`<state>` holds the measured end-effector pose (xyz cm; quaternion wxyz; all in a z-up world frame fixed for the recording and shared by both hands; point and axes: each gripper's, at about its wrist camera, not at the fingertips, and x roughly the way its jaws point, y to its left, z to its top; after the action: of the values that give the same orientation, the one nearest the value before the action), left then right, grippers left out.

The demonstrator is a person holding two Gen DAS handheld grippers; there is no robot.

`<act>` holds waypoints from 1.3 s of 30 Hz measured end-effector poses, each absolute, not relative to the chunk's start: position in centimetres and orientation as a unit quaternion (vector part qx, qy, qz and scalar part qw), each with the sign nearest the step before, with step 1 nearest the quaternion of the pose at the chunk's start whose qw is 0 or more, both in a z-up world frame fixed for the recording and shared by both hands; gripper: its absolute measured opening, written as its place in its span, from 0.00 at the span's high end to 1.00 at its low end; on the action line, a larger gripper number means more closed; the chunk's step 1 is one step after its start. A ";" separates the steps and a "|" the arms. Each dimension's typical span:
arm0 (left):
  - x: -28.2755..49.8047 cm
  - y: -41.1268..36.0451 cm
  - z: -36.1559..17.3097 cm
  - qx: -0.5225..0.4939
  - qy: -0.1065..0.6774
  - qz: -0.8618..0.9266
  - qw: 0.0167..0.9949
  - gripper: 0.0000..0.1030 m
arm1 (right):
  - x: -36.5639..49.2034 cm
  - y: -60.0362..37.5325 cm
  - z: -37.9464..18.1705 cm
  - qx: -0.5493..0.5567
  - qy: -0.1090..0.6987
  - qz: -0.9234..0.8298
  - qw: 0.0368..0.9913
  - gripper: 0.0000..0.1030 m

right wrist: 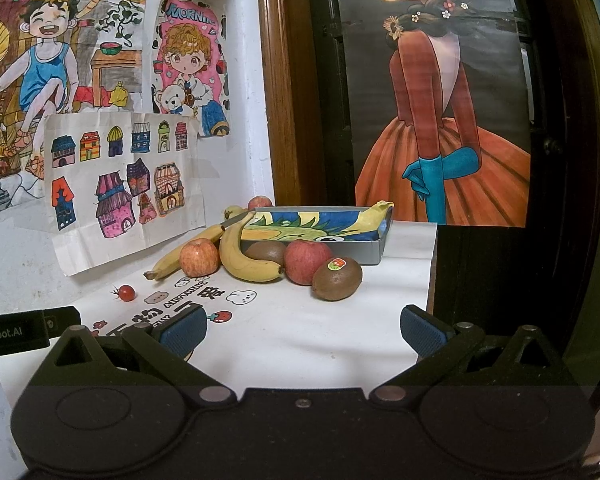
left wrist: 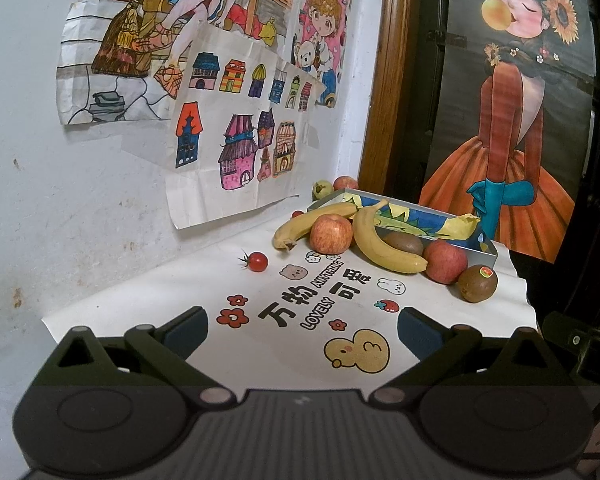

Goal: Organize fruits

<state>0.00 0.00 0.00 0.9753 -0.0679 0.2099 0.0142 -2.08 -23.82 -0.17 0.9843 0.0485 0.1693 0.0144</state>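
Fruit lies in a heap on the white printed cloth before a shallow grey tray lined with a coloured drawing. In the heap are two bananas, two red apples, a kiwi with a sticker and a second kiwi behind the banana. A cherry tomato sits apart at the left. Another apple and a green fruit rest behind the tray. My left gripper and right gripper are both open, empty, short of the fruit.
A white wall with paper drawings runs along the left. A wooden door frame and a dark poster of a figure in an orange dress stand behind the tray. The table's right edge drops off beside the kiwi.
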 end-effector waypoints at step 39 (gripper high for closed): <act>0.4 0.1 -0.5 -0.067 0.213 0.016 0.975 0.00 | -1.5 -23.8 -0.1 0.049 0.172 0.014 0.984 0.01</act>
<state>0.39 0.14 -0.53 0.9745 -0.0669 0.2135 0.0155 -1.48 -23.82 -0.08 0.9838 0.0487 0.1721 0.0144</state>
